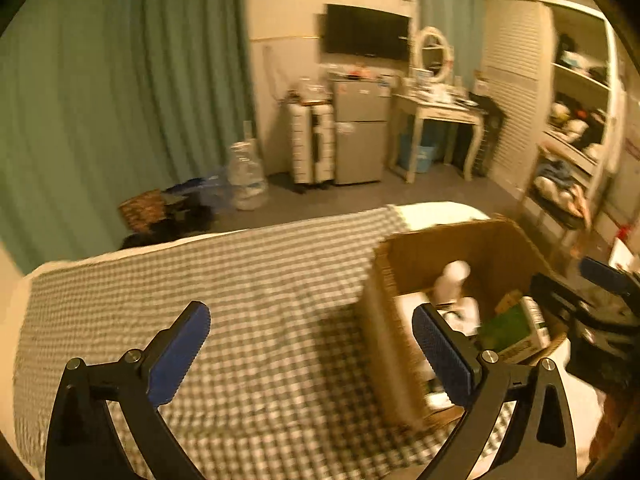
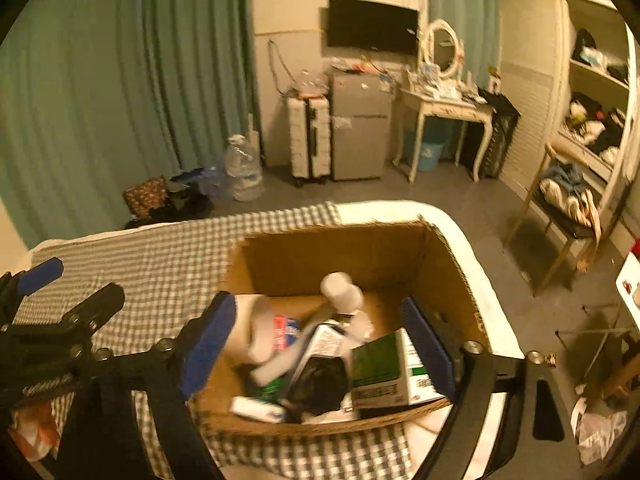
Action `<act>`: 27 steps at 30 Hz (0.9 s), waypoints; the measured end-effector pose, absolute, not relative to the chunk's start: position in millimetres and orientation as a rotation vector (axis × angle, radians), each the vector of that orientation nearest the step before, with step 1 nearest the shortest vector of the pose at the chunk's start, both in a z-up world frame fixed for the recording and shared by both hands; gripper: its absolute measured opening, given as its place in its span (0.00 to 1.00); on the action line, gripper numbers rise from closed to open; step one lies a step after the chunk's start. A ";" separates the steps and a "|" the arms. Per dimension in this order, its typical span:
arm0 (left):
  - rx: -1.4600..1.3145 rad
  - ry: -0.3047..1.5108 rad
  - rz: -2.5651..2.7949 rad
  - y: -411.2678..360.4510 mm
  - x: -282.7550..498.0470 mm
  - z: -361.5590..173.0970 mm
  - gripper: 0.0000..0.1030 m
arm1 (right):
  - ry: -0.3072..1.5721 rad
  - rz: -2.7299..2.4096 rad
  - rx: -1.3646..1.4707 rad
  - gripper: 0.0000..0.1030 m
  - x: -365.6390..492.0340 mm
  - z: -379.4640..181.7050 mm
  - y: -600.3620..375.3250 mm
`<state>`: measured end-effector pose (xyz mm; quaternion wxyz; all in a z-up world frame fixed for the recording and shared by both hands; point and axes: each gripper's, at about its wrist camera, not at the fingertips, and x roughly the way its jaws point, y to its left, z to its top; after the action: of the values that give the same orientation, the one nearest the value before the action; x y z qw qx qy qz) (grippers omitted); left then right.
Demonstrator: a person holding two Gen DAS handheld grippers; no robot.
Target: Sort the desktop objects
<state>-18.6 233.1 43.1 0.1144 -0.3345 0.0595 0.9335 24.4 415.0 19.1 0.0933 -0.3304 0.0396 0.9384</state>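
**A:** What colours show between the right gripper's (image 2: 316, 344) fingers?

**B:** A brown cardboard box (image 2: 340, 248) holding a green-and-white carton (image 2: 384, 364), a white bottle (image 2: 342, 290) and a white roll (image 2: 252, 332).

**A:** And between the left gripper's (image 1: 310, 354) fingers?

**B:** A green-and-white checked cloth (image 1: 248, 280). The finger pads (image 1: 180, 354) are blue on black arms. Far beyond them hangs a teal curtain (image 1: 120, 80).

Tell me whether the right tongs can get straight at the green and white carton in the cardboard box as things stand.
Probably yes. The right tongs stand open and empty above the open-topped cardboard box, and the green and white carton lies on top of the pile at the near right corner, uncovered. The box wall beside it may crowd one finger.
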 end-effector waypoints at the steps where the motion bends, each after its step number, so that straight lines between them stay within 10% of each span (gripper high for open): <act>1: -0.983 0.161 2.757 224.2 -16.0 41.2 1.00 | 0.105 2.801 -0.979 0.86 26.4 19.9 408.4; 27: -1.070 0.083 2.888 162.4 -8.6 -18.1 1.00 | 0.124 2.827 -1.166 0.90 2.8 -56.7 358.5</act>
<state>-8.6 162.4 -18.1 0.0302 -0.3471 0.0269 0.9370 2.8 358.5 -56.7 0.0406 -0.3806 0.0406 0.9230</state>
